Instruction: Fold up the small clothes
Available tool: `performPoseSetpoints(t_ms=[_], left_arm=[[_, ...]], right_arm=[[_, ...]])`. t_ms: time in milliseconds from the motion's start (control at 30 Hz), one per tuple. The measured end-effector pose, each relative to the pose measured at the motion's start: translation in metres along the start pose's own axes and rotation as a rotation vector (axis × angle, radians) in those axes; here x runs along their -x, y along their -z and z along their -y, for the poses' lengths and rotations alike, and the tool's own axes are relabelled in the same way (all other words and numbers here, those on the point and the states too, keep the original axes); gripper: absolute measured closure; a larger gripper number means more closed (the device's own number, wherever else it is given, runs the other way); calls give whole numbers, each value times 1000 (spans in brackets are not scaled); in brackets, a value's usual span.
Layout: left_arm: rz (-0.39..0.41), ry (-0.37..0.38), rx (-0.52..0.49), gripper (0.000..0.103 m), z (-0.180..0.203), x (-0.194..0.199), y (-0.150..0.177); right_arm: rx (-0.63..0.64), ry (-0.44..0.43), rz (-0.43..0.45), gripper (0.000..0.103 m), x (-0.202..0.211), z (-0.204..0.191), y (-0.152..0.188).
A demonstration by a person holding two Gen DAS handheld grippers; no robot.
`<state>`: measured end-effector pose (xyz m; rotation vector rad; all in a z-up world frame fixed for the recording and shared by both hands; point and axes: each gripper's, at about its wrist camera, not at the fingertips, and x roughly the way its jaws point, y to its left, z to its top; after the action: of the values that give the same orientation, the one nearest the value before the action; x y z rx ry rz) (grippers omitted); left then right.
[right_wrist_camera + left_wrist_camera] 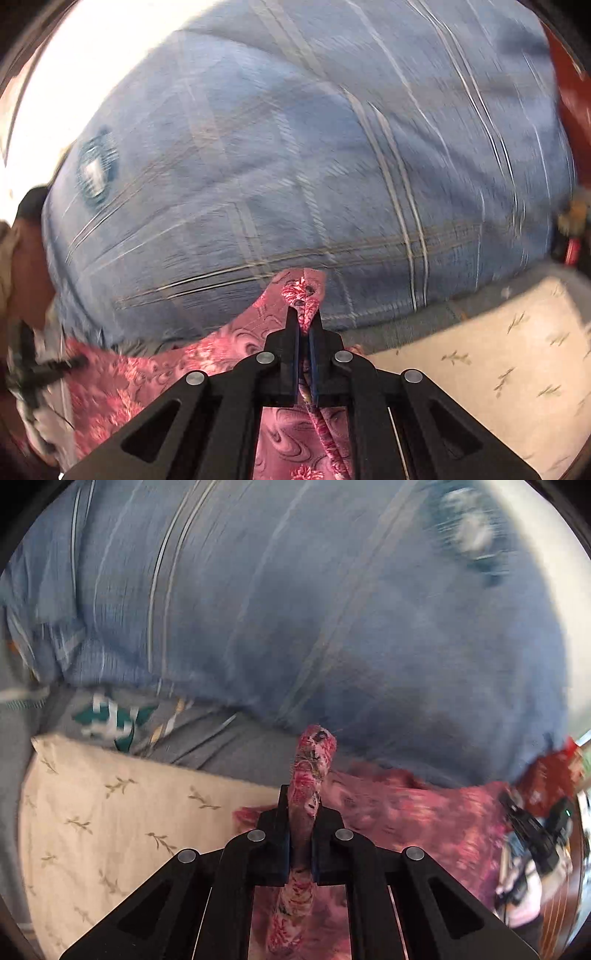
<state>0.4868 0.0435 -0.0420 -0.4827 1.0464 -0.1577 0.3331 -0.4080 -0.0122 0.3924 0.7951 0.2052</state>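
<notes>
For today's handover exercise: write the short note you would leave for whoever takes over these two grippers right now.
Left gripper: shut on a bunched edge of the pink floral cloth.
Right gripper: shut on another edge of the same cloth.
The cloth hangs between them over the cream leaf-print sheet, in front of a blue striped pillow.
Done: both edges gripped.
Left: the fold itself; none shows yet.

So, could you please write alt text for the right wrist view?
The right tool is shut on a bunched edge of pink floral cloth. Behind it lies a blurred blue striped fabric, with a cream leaf-print sheet at right.
</notes>
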Motion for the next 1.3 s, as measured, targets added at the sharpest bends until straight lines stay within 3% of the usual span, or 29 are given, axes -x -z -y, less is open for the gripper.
performPoseSetpoints(t_ms=[100, 167, 200, 300, 400, 433, 500, 533, 567, 600, 633, 733, 800, 867, 900, 933, 1000, 1033, 1067, 1133, 1200, 1300], left_arm=[[-100, -64, 49, 96, -17, -41, 3], [-103, -41, 70, 94, -23, -40, 4], [-95, -28, 80, 93, -24, -33, 2], [-22, 15, 98, 92, -28, 3, 0], [71, 63, 51, 71, -17, 43, 22], [83, 77, 43, 56, -14, 50, 34], [46, 70, 17, 53, -6, 45, 59], [2, 39, -7, 54, 0, 34, 69], [-77, -31, -45, 63, 4, 14, 81], [-112, -86, -67, 69, 5, 5, 88], [-96, -122, -102, 71, 5, 7, 96], [-68, -69, -87, 74, 1, 42, 105], [-18, -26, -76, 68, -4, 72, 119], [10, -42, -96, 50, -8, 92, 134], [9, -57, -102, 50, -9, 94, 145], [-12, -72, -102, 50, -12, 94, 155], [-124, -107, -88, 51, -18, 73, 180], [-74, -122, -108, 50, -17, 75, 188], [-27, -152, -151, 50, -12, 82, 196], [-32, -217, -187, 50, -5, 85, 207], [-45, -214, -162, 50, -7, 91, 211], [-66, -172, -72, 49, -16, 95, 206]], right_arm=[[-115, 42, -101, 99, -35, 28, 12], [-170, 109, -187, 98, -54, 44, 24], [-195, 109, -190, 97, -53, 48, 27], [-192, 62, -74, 92, -18, 44, 25], [-101, -40, 4, 92, 21, 23, 31], [-86, -65, 2, 88, 27, 19, 36], [-62, -75, -51, 80, 21, 10, 55], [-56, -32, -126, 76, 7, 10, 70], [-55, 19, -202, 76, -7, 10, 83], [-45, 35, -157, 77, -4, 9, 91], [-43, 43, -110, 77, 6, 5, 95], [-111, 54, -118, 74, 34, 3, 99], [-85, 47, -53, 74, 67, 0, 109], [-37, 93, -6, 69, 96, -2, 129], [-40, 106, -7, 61, 100, 2, 138], [-68, 118, -45, 55, 98, 11, 153], [-127, 137, -112, 56, 91, 28, 173], [-114, 119, -10, 57, 98, 27, 180], [-120, 120, 3, 56, 100, 27, 184], [-168, 131, 44, 56, 102, 26, 191], [-228, 141, 81, 53, 102, 27, 196], [-281, 111, 162, 40, 105, 25, 205]])
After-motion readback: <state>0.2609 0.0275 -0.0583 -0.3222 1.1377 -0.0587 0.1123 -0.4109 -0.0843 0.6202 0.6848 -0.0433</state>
